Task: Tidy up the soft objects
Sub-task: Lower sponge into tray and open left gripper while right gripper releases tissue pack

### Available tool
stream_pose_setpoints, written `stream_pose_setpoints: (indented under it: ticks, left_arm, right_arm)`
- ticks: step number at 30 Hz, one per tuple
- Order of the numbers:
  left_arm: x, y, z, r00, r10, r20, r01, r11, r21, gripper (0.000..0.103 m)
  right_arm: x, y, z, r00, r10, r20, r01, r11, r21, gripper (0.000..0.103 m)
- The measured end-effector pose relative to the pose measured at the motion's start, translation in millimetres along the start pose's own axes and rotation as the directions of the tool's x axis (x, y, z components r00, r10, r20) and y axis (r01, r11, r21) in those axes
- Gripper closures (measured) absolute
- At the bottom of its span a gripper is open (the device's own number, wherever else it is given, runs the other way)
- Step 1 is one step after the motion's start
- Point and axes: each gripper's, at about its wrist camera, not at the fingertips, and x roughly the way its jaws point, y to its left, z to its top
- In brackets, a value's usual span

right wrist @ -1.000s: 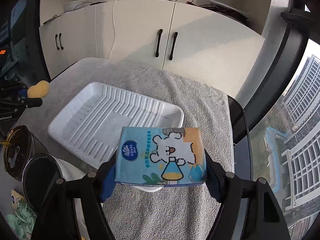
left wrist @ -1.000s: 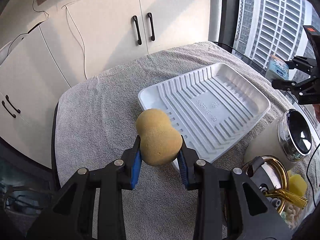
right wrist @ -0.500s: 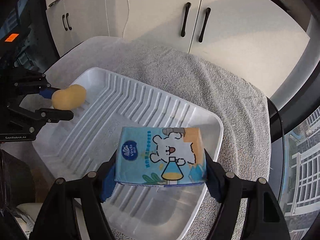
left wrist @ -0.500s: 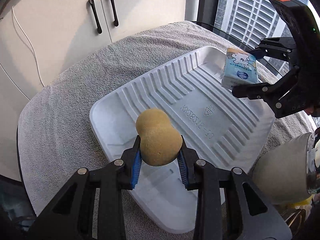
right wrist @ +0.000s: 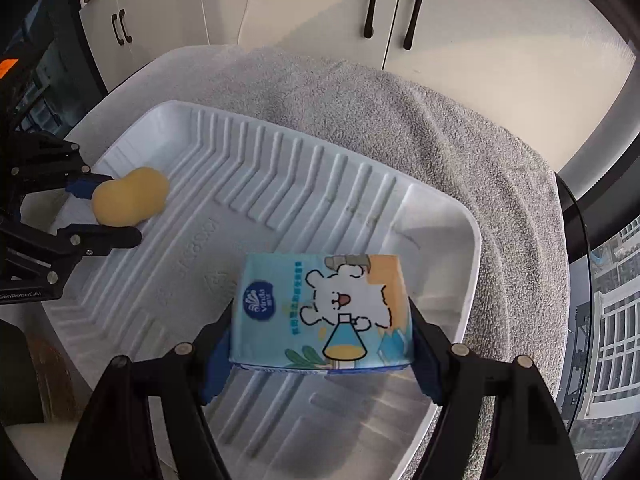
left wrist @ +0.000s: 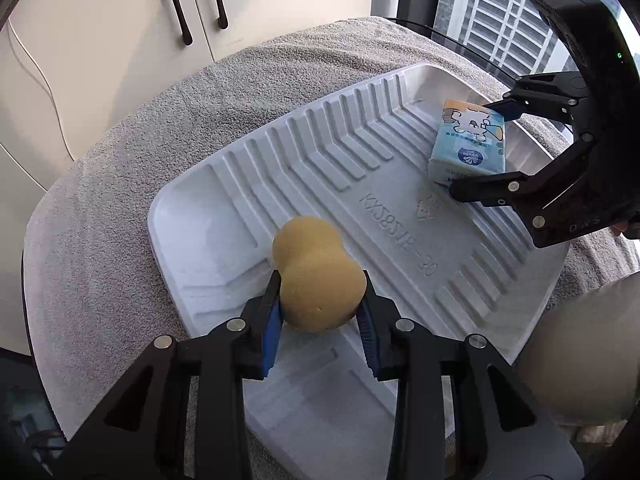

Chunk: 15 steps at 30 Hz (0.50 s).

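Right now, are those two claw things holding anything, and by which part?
The left tool, its jaws opening, holds a yellow sponge by its wider lobe. The right tool grips a tissue pack by its two short ends.

Surface rounded at corners, draped in grey towel. Cream cabinets behind, paired black bar handles on doors. Thin white cable hanging down cabinet front. Large window at right, dark frame, high-rise facades outside. Daylight, soft, even.
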Motion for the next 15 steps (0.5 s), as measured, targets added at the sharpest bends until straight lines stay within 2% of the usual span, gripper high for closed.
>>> stream_pose_setpoints:
  ticks: [9,12,15]
  left_arm:
    - [-0.1,4.1,-3.8,1.000,0.013,0.008,-0.012,1.000,-0.026,0.065]
    - [0.7,7.9,-4.5,1.000,0.019,0.011,-0.019,0.999,-0.043,0.054]
    - [-0.7,11.1,-3.5,1.000,0.015,0.024,-0.013,0.998,-0.057,0.049]
  right_arm:
    - [1.9,-1.8,3.9,1.000,-0.001,0.005,0.001,1.000,0.012,0.027]
    - [1.9,-1.6,2.7,1.000,-0.003,0.011,0.003,1.000,0.010,0.026]
    - [1.1,-0.5,1.5,1.000,-0.004,0.016,0.003,1.000,0.005,0.025]
